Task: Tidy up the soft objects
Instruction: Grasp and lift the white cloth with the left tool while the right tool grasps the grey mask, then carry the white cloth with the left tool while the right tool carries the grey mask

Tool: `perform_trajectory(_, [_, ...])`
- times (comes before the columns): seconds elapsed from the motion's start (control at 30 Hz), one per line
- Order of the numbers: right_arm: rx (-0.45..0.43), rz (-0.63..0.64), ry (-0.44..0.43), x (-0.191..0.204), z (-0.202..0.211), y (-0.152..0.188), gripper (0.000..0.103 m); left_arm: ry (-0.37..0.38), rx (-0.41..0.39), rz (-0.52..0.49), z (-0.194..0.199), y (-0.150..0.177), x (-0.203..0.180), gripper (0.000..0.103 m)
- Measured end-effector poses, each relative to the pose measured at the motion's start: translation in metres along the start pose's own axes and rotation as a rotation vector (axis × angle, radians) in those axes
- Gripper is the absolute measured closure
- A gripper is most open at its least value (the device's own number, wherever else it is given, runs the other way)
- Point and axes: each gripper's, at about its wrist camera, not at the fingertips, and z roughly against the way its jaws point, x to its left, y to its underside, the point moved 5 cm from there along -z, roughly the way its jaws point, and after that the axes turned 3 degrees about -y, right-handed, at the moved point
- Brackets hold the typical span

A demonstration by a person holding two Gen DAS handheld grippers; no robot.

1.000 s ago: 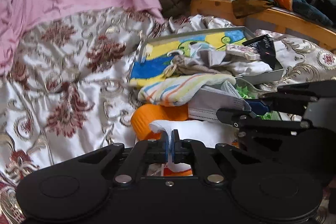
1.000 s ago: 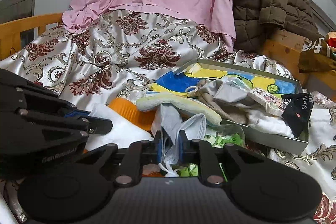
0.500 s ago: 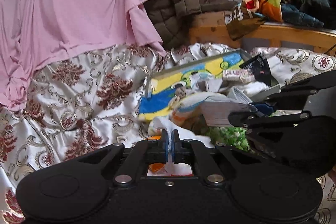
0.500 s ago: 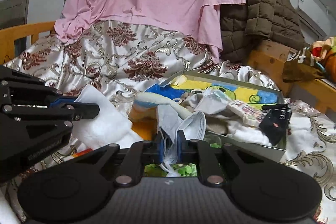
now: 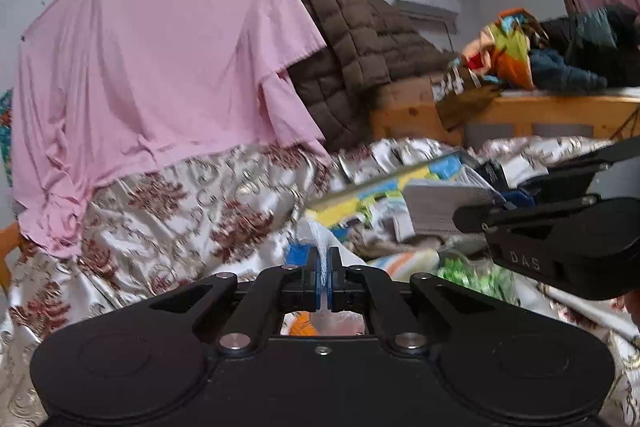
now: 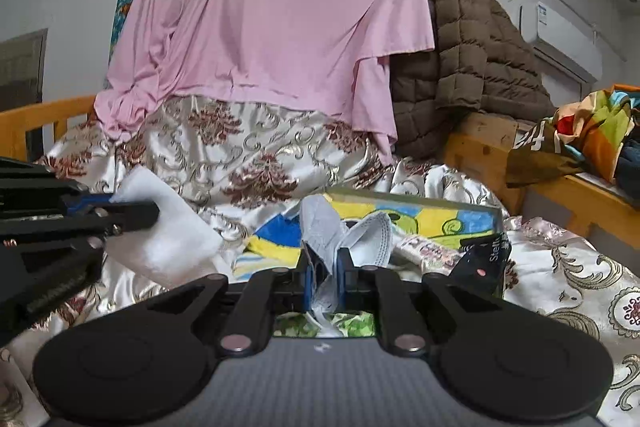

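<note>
Both grippers lifted clear of the pile versus a second ago: left gripper clamped fully shut on one white tissue sheet, right gripper nearly shut on one grey face mask, both items now airborne above the patterned bedspread. Probably carry phase, placement pending. Count: two grippers, two held items, one colourful tray just ahead with remaining clutter.
</note>
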Motion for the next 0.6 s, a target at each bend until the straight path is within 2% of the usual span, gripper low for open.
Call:
perform_trajectory(0.3, [-0.073, -0.059, 0.014, -0.026, -0.010, -0.020, 0.090, -0.085, -0.074, 0.045, -0.012, -0.041, 0.005, 0.101])
perform_trajectory(0.47, [-0.117, -0.071, 0.040, -0.050, -0.030, -0.031, 0.090, -0.091, -0.097, 0.050, -0.041, -0.063, -0.007, 0.101])
perform_trajectory(0.6, [-0.150, -0.099, 0.066, -0.080, -0.064, -0.039, 0.090, -0.072, -0.093, 0.083, -0.078, -0.079, -0.021, 0.101])
